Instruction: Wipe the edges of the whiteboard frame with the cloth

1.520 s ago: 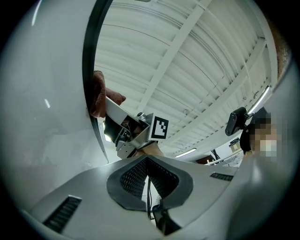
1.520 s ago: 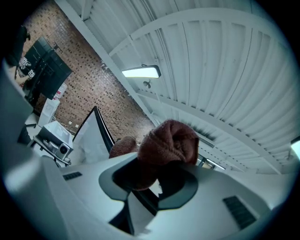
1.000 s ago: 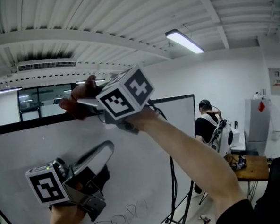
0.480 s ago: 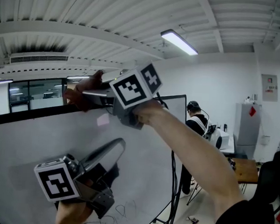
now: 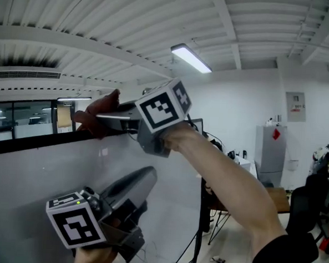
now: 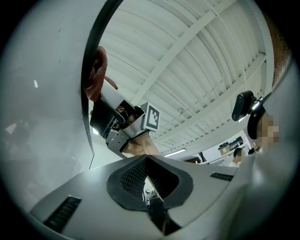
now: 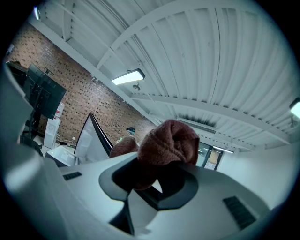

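The whiteboard (image 5: 33,187) fills the left of the head view, its black top frame (image 5: 25,142) rising to the right. My right gripper (image 5: 107,118) is raised to that top edge and is shut on a reddish-brown cloth (image 5: 96,118), which rests on the frame. The right gripper view shows the cloth (image 7: 166,143) bunched between the jaws of the right gripper (image 7: 150,180). My left gripper (image 5: 136,182) hangs lower, in front of the board face, shut with nothing in it. The left gripper view looks up past the left gripper (image 6: 147,180) at the cloth (image 6: 96,70) on the frame (image 6: 89,112).
A ceiling strip light (image 5: 191,57) hangs overhead. To the right stand a grey cabinet (image 5: 269,151), a wooden table (image 5: 277,199) and a dark chair (image 5: 307,206). The board's stand legs and cables (image 5: 199,241) reach the floor. Interior windows (image 5: 20,119) run behind the board.
The right gripper has stayed on the top frame with the cloth while the view swung right. The left gripper has risen a little. The person behind the board has dropped out of sight.
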